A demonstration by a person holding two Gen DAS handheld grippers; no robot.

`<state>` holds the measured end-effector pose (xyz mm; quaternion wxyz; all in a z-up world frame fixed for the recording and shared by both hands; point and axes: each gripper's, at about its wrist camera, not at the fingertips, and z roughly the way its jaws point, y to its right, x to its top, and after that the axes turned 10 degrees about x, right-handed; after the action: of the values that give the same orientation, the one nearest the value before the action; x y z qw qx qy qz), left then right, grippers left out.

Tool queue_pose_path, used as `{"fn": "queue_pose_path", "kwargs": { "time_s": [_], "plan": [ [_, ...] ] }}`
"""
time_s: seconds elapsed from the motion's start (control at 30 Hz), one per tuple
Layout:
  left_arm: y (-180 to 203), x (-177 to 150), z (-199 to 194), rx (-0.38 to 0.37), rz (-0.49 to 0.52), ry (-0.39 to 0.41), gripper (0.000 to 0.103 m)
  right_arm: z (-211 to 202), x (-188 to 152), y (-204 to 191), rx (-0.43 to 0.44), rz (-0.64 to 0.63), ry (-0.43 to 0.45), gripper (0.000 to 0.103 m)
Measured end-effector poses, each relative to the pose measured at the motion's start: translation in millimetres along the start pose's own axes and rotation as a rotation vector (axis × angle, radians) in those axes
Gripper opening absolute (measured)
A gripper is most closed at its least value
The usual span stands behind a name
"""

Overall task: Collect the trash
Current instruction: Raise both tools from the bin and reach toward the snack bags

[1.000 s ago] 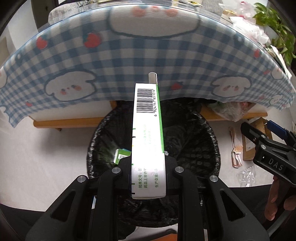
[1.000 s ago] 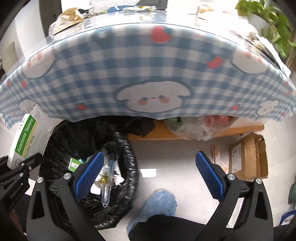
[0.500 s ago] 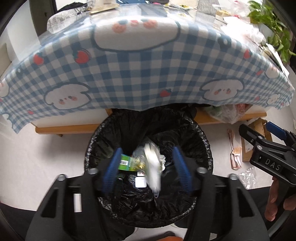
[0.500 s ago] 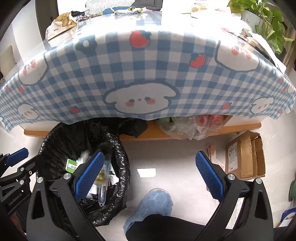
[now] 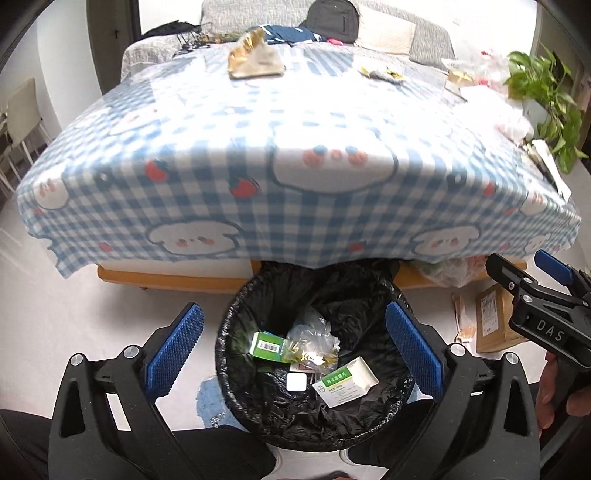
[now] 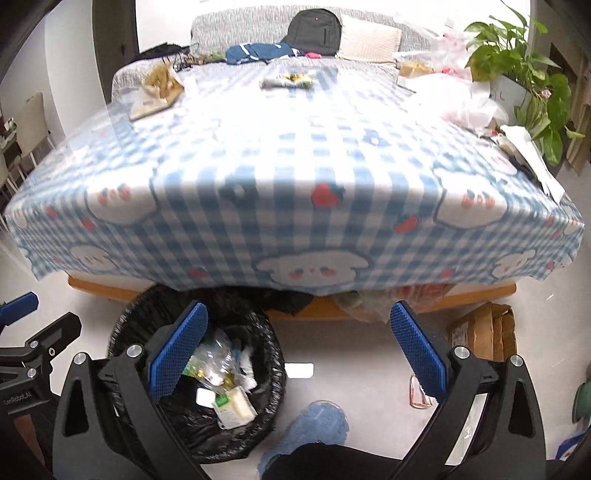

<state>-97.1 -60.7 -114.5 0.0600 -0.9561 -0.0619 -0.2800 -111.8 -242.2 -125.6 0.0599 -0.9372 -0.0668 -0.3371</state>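
A black-lined trash bin (image 5: 236,391) stands on the floor under the table edge; it also shows in the right wrist view (image 6: 122,332). Inside lie a white-and-green medicine box (image 5: 345,382), a small green box (image 5: 267,345) and clear plastic wrap (image 5: 312,332). My left gripper (image 5: 293,350) is open and empty above the bin. My right gripper (image 6: 297,350) is open and empty above the floor, right of the bin. On the checked tablecloth (image 5: 295,129) lie a crumpled brown wrapper (image 5: 255,61) and small wrappers (image 5: 382,73).
A cardboard box (image 6: 484,332) sits on the floor at the right. A potted plant (image 6: 517,74) and plastic bags (image 6: 469,107) stand on the table's right side. A sofa with a black backpack (image 6: 314,31) is behind. A blue slipper (image 6: 314,428) is below.
My left gripper opened and dropped the white-and-green box into the bin. Both grippers have risen and tilted up, so the tabletop now shows.
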Motion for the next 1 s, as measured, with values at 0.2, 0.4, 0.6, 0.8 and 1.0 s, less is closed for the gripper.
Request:
{"fn": "queue_pose_path", "kwargs": {
  "time_s": [0.2, 0.4, 0.6, 0.8, 1.0],
  "plan": [
    [-14, 25, -22, 0.021, -0.010, 0.020, 0.097, -16, 28, -8, -0.007, -0.015, 0.035, 0.095],
    [-23, 57, -35, 0.031, -0.024, 0.041, 0.097, -31, 65, -17, -0.016, -0.039, 0.080, 0.095],
    [-29, 99, -43, 0.040, -0.016, 0.072, 0.097, -34, 103, -23, -0.011, -0.038, 0.108, 0.095],
    [-44, 142, -26, 0.049, -0.031, 0.071, 0.097, -21, 139, -26, -0.029, -0.059, 0.118, 0.095],
    [-56, 181, 4, 0.068, -0.054, 0.047, 0.097, 9, 170, -14, -0.027, -0.024, 0.096, 0.095]
  ]
}}
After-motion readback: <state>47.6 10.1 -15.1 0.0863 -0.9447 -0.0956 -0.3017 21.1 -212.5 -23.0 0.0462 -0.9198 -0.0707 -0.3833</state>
